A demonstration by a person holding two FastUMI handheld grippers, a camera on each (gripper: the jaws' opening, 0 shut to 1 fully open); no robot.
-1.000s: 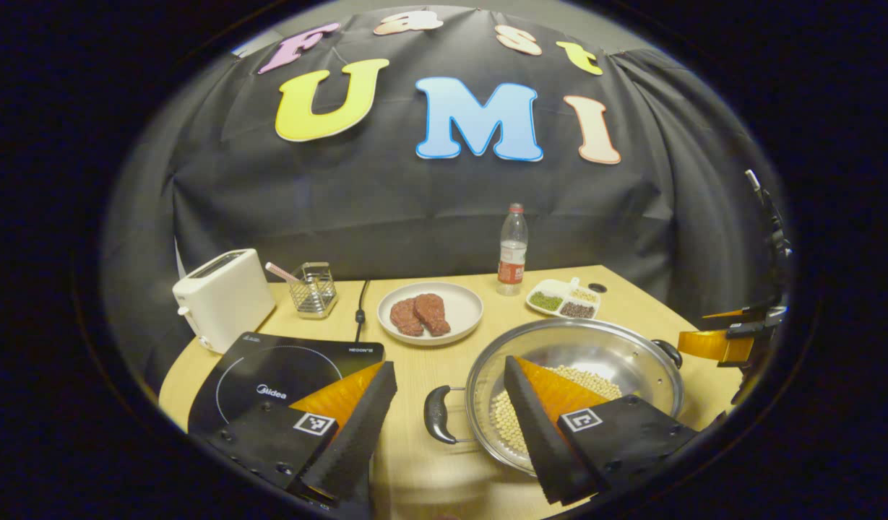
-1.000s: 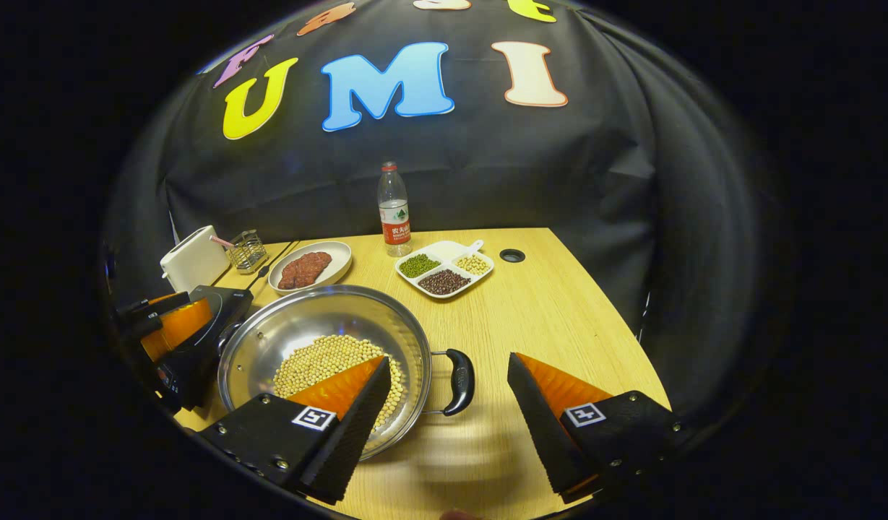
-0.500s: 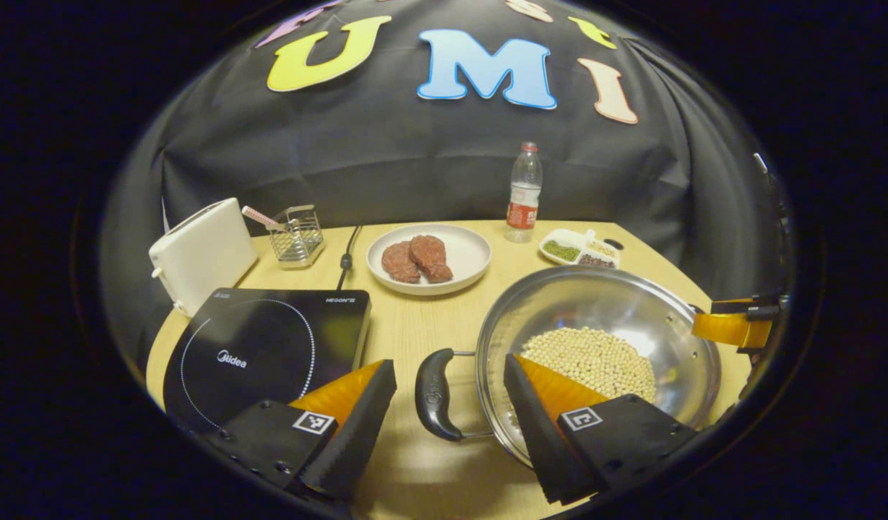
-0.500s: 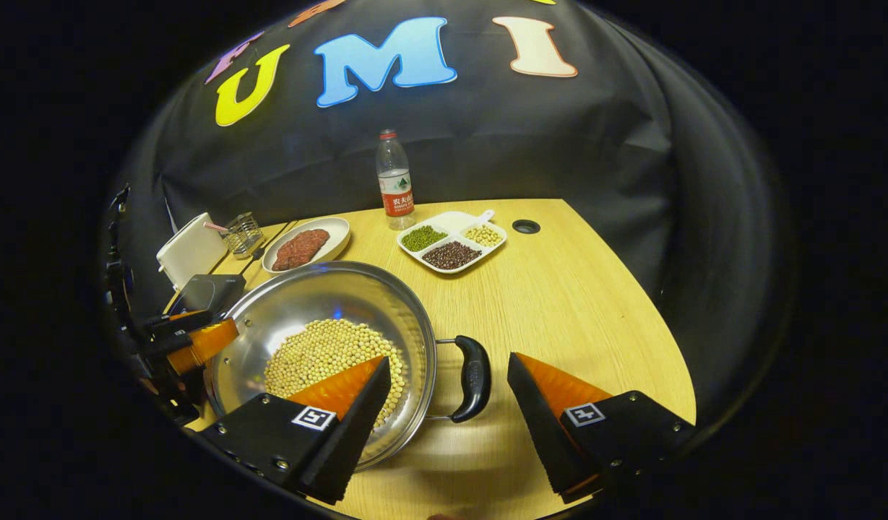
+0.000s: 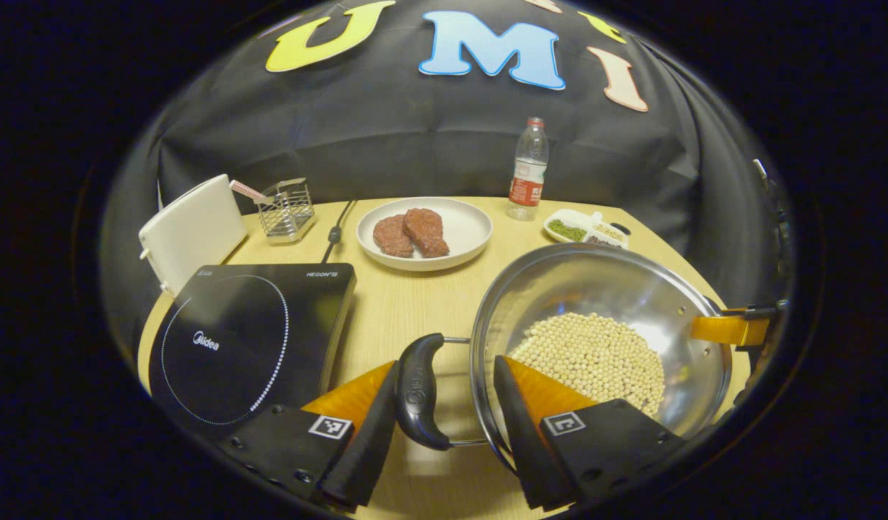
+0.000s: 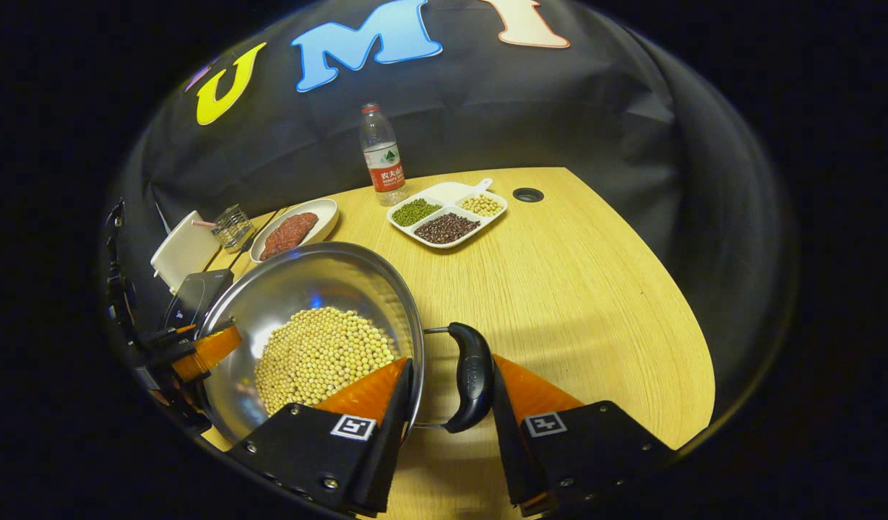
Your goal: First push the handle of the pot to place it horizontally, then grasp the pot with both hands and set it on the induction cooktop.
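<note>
A steel pot with soybeans stands on the wooden table, right of the black induction cooktop. Its two black handles lie out to the sides. My left gripper is open around the near handle: one finger touches the handle's outer side, the other reaches over the pot's rim. In the right gripper view, my right gripper is open around the opposite handle. One finger touches that handle, the other lies at the rim of the pot. Each view shows the other gripper at the pot's far side.
Behind the cooktop stand a white toaster and a wire basket, with a power cable beside them. A plate of meat, a water bottle and a divided dish of beans sit toward the back.
Both grippers have come down and forward onto the pot's handles, and their jaws have narrowed, the right more than the left. The pot has stayed in place.
</note>
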